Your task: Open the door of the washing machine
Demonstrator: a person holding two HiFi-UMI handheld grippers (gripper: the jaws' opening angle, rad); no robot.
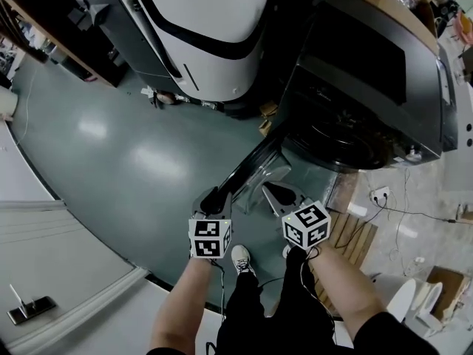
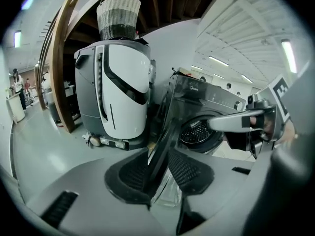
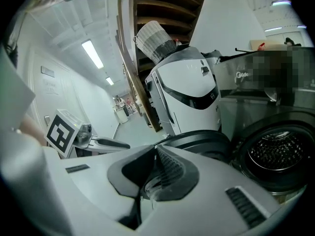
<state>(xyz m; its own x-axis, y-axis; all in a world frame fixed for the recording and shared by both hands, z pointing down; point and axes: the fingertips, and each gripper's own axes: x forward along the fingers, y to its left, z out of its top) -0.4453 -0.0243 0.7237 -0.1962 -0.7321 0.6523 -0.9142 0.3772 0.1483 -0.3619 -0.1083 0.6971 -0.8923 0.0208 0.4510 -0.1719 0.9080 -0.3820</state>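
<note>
The door (image 1: pixel 250 163) of the one washing machine (image 1: pixel 369 87) stands swung wide off the drum (image 1: pixel 341 135), its clear bowl partly hidden behind two grippers. The left gripper (image 2: pixel 160 168) jaws pinch its dark rim. The right gripper (image 3: pixel 155 170) jaws are pressed together; I cannot tell if they catch anything. Open floor (image 1: pixel 126 154) lies leftward, and a white machine (image 1: pixel 207 28) stands close beyond.

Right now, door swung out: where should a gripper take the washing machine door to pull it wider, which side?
Take the washing machine door by its free rim, away from the hinge, coming edge-on from the front. That rim is thin and faces you; the bulging glass looks too curved. The left gripper grips it.
</note>
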